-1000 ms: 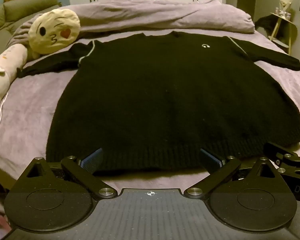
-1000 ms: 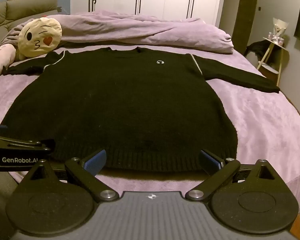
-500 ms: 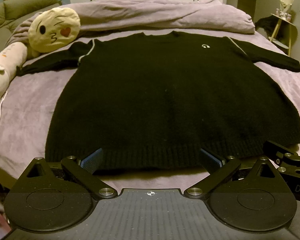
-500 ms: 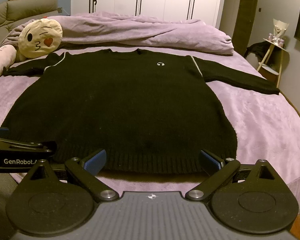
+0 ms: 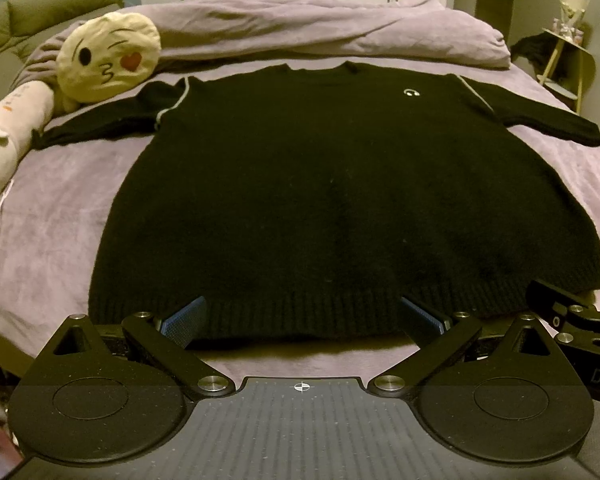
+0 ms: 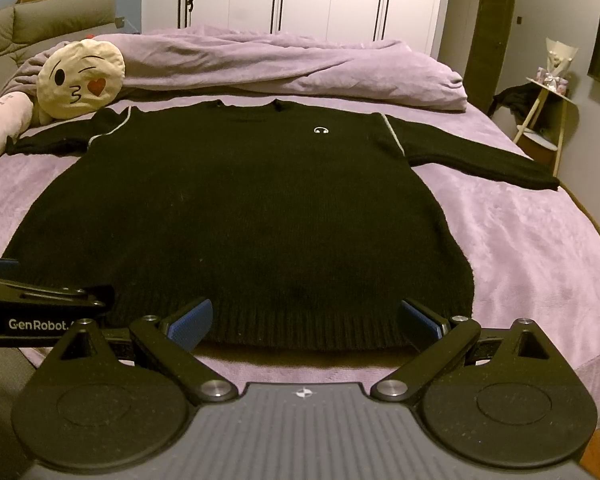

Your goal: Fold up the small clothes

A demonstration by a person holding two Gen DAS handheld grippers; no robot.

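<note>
Black sweater (image 5: 340, 184) lies flat on purple bed (image 5: 48, 216), sleeves spread, ribbed hem just ahead of left gripper (image 5: 302, 320) and right gripper (image 6: 305, 318); both wide open, empty.

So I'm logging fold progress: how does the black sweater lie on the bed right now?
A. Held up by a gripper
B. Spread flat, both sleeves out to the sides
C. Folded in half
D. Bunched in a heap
B: the black sweater lies flat on the bed, a sleeve stretched out on each side.
</note>
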